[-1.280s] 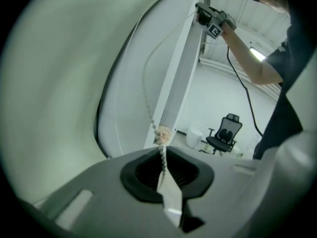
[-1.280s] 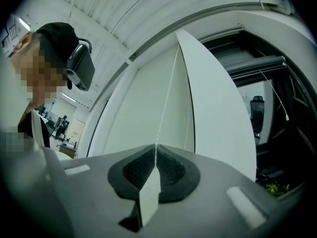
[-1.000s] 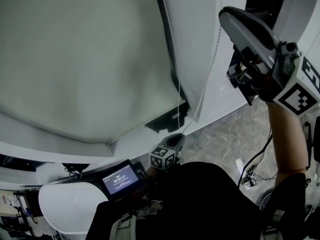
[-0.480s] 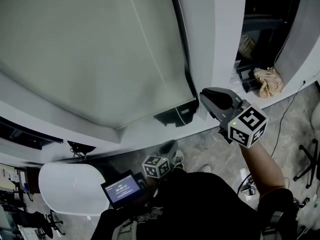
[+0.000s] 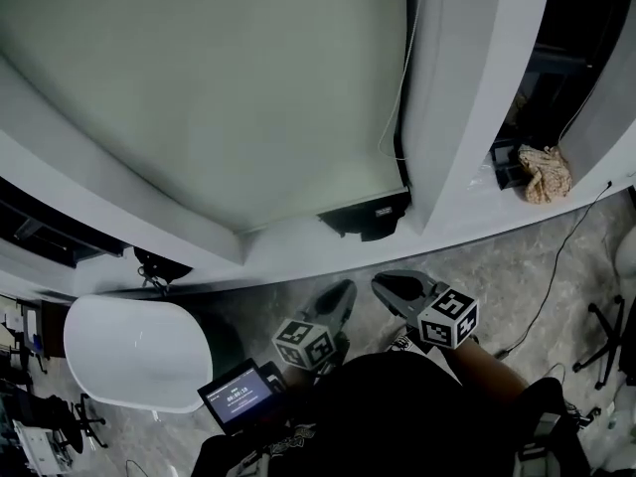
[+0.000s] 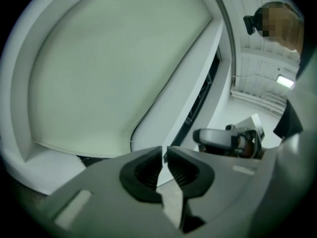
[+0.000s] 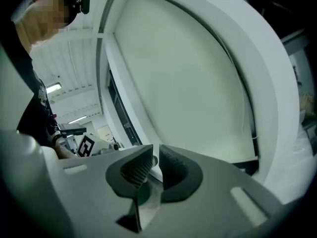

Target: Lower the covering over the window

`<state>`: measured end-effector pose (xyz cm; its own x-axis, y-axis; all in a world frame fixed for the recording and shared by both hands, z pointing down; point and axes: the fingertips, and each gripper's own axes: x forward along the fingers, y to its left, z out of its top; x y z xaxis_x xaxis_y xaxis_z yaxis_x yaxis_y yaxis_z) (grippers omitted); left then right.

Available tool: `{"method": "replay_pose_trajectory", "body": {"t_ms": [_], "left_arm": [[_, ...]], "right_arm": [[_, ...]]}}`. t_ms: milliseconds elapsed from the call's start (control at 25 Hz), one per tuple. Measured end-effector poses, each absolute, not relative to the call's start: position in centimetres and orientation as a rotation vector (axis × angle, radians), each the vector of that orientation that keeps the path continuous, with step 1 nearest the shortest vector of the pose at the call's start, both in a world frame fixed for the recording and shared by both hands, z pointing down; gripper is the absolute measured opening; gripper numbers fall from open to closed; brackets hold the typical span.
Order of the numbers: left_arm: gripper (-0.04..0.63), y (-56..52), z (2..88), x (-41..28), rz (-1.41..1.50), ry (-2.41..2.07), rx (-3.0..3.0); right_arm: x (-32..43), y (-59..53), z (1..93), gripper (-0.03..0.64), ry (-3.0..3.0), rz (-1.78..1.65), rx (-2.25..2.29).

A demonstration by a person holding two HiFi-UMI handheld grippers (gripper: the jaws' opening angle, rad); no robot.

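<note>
I judge the blind [image 5: 199,87] lowered, its hem at the sill [image 5: 288,256]; so both claws hang low, clear of the cord [image 5: 397,92]; left claw [image 6: 164,155] just narrowed, right claw [image 7: 154,157] just widened, each at a slim gap holding nothing.

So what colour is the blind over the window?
Plain pale grey-green, no pattern; the blind shows best in the head view.
</note>
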<state>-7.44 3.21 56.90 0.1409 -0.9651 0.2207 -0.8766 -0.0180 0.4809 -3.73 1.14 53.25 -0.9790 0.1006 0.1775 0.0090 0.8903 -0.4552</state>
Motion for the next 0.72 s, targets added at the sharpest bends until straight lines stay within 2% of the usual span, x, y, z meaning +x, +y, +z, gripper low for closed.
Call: {"method": "replay_pose_trajectory", "body": {"t_ms": [440,720], "left_arm": [[0.029,16.9,57.5,-6.8,-0.081,-1.683,2.069],[0.029,21.1,60.2,-2.8,-0.003,-1.565,2.150]], "right_arm": [[-4.1,14.4,55.3,0.023,-2.834,0.813,0.051],[-0.8,20.4,56.6,0.023,-2.810,0.718,0.131]]}}
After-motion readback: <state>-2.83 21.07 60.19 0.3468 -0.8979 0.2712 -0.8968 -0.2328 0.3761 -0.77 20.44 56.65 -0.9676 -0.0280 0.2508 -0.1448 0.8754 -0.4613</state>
